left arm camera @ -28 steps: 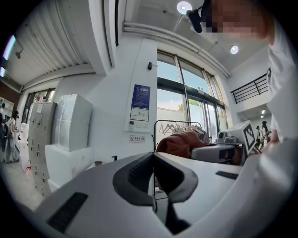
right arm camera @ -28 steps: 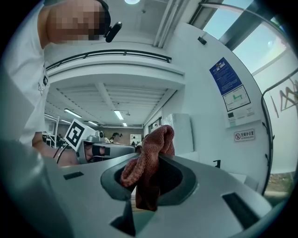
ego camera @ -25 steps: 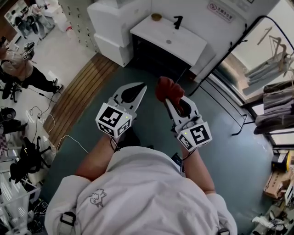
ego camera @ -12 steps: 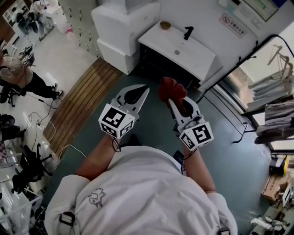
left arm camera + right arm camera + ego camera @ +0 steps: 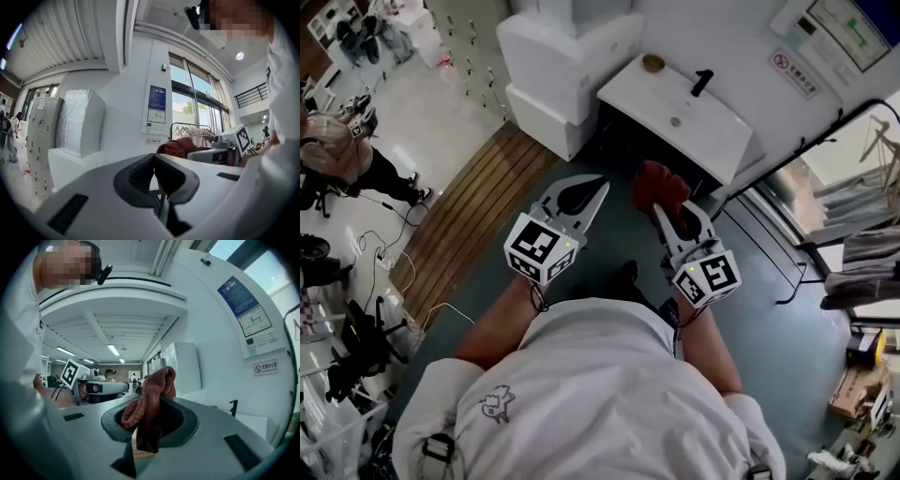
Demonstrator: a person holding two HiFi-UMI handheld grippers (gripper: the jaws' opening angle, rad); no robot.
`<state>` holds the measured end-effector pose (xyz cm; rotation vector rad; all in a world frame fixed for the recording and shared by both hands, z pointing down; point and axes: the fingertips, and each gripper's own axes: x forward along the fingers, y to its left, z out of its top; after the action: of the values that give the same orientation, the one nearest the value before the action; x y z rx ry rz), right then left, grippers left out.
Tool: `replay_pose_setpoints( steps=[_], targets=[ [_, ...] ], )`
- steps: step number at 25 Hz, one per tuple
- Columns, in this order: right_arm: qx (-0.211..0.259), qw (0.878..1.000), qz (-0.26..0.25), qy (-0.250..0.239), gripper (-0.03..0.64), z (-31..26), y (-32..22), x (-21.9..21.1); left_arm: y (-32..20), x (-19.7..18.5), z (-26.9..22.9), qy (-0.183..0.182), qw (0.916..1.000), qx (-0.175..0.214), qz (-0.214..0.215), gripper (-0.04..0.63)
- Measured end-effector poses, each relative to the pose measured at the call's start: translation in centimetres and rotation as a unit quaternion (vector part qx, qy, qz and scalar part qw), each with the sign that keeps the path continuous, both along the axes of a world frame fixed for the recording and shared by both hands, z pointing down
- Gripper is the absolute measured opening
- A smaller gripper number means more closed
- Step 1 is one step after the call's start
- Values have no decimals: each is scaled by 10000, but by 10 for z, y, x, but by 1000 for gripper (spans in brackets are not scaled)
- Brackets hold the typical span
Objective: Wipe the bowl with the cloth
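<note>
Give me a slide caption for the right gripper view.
Right gripper shut on a rust-red cloth, a white counter with a black tap beyond.

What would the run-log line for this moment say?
left claw: shut, empty | right claw: shut on cloth | bowl: on sink top, untouched

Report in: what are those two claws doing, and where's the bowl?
Left gripper shut, empty. Right gripper shut on red cloth. Bowl on white counter ahead, not yet reached. Nothing seen in the way.
</note>
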<state>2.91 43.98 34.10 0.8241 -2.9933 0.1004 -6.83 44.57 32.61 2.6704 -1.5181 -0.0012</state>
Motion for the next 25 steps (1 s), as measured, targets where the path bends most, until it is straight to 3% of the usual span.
replay_pose_setpoints(
  steps=[9, 15, 18, 25],
  targets=[
    [-171, 9996, -155, -171, 94, 16, -68, -20, -53, -26, 17, -90, 9994, -194, -255, 14],
    [-215, 9992, -238, -236, 94, 22, -145, -22, -124, -37, 30, -122, 9981, -366, -484, 14],
    [-237, 9988, -273, -333, 94, 21, -189, -14, -168, -29, 32, -37, 9978, -442, -486, 14],
    [-198, 9986, -306, -377, 94, 19, -291, 17, -269, 8, 33, -235, 9977, -441, -454, 14]
  ],
)
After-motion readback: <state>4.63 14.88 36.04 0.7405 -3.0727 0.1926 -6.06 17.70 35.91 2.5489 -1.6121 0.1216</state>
